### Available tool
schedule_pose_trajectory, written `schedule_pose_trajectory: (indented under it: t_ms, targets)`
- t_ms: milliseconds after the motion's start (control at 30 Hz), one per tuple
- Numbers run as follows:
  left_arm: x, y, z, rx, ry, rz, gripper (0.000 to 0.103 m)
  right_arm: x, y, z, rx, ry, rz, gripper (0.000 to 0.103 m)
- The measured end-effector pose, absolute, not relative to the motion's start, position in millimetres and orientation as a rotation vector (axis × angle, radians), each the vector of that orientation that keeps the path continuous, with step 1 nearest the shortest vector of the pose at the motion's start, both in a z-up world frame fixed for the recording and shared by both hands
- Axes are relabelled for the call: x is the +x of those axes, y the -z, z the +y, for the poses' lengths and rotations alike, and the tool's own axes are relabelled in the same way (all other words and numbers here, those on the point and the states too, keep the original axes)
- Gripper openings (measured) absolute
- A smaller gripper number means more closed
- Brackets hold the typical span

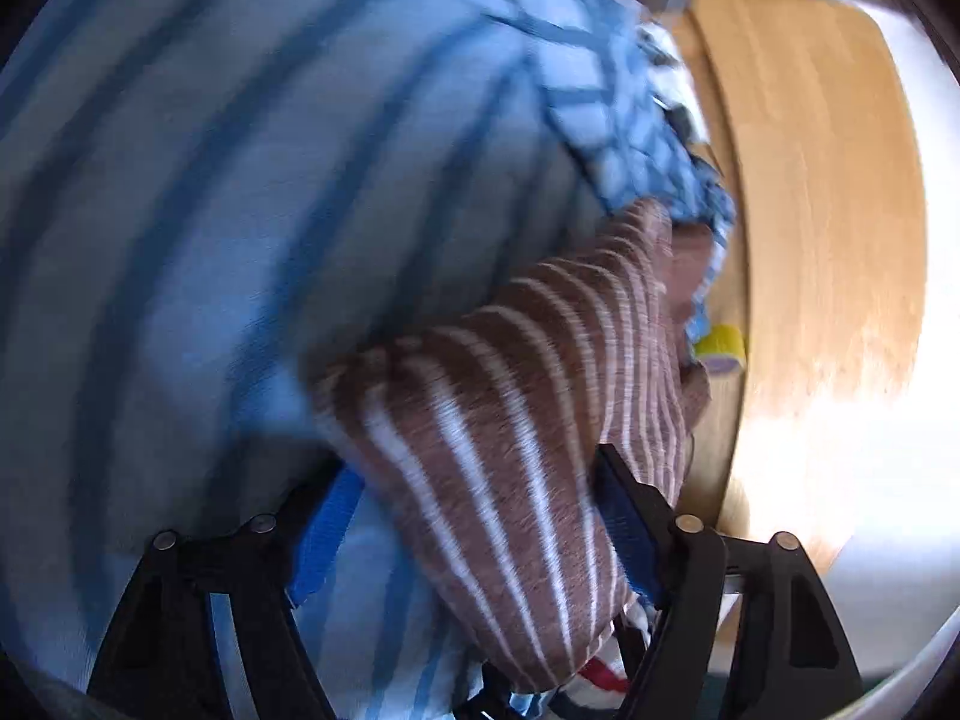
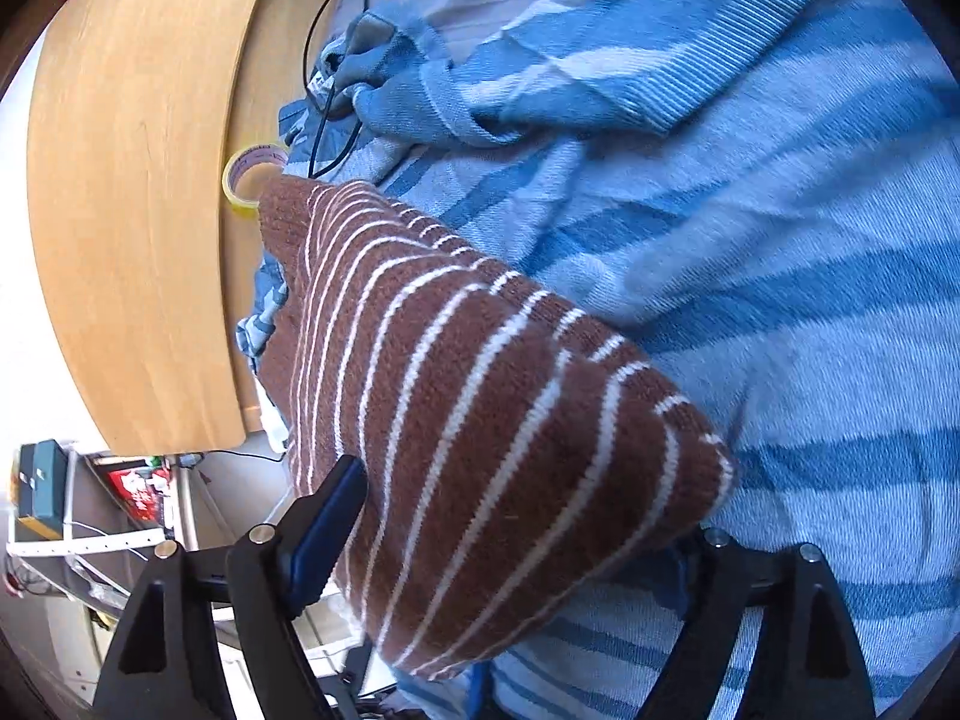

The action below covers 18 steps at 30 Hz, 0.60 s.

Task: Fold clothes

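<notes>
A brown knitted garment with thin white stripes [image 1: 510, 420] [image 2: 480, 390] lies bunched on a broad light-blue garment with darker blue stripes [image 1: 210, 210] [image 2: 780, 300]. My left gripper [image 1: 480, 462] is open and straddles the near end of the brown garment. Its right pad [image 1: 630, 528] touches the cloth, and blue fabric shows beside its left pad [image 1: 327, 540]. My right gripper [image 2: 528, 498] is open around the other end. The brown cloth rests against its left pad [image 2: 324, 534] and drapes over the right finger, hiding its tip.
The clothes lie on a pale wooden table [image 1: 810, 180] [image 2: 132, 210]. A yellow tape roll [image 1: 720, 348] [image 2: 246, 180] sits at the pile's edge. A blue checked cloth [image 1: 600, 90] and a black cable [image 2: 324, 60] lie at the far side. A cluttered shelf [image 2: 90, 510] stands beyond the table edge.
</notes>
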<state>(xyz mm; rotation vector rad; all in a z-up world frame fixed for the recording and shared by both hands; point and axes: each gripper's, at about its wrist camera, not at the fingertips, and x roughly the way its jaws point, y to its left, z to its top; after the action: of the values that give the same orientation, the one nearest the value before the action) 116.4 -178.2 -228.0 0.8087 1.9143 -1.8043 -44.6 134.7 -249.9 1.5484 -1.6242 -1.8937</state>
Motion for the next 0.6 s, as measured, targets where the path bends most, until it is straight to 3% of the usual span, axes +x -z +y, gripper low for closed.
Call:
schedule_pose_trajectory:
  t_ms: [133, 333, 433, 500, 600]
  targets:
    - [124.2, 231.5, -165.3, 0.748, 1.728, 1.948, 0.083, -38.3, 255.3, 146.8, 1.557, 1.833, -1.687, 0.08]
    - [70.9, 231.3, -180.8, 0.898, 1.803, 1.932, 0.087, -52.7, 244.3, 136.0, 1.643, 1.92, -1.528, 0.08]
    - [58.7, 232.2, -188.4, 0.965, 1.771, 1.932, 0.072, -55.7, 242.1, 134.2, 1.666, 1.937, -1.504, 0.07]
    - [64.8, 228.8, -188.4, 0.951, 1.769, 1.949, 0.051, -50.2, 236.0, 136.0, 1.663, 1.953, -1.498, 0.058]
    - [71.8, 210.5, -184.0, 0.964, 1.834, 1.906, 0.042, -42.4, 215.7, 134.7, 1.661, 2.021, -1.427, 0.047]
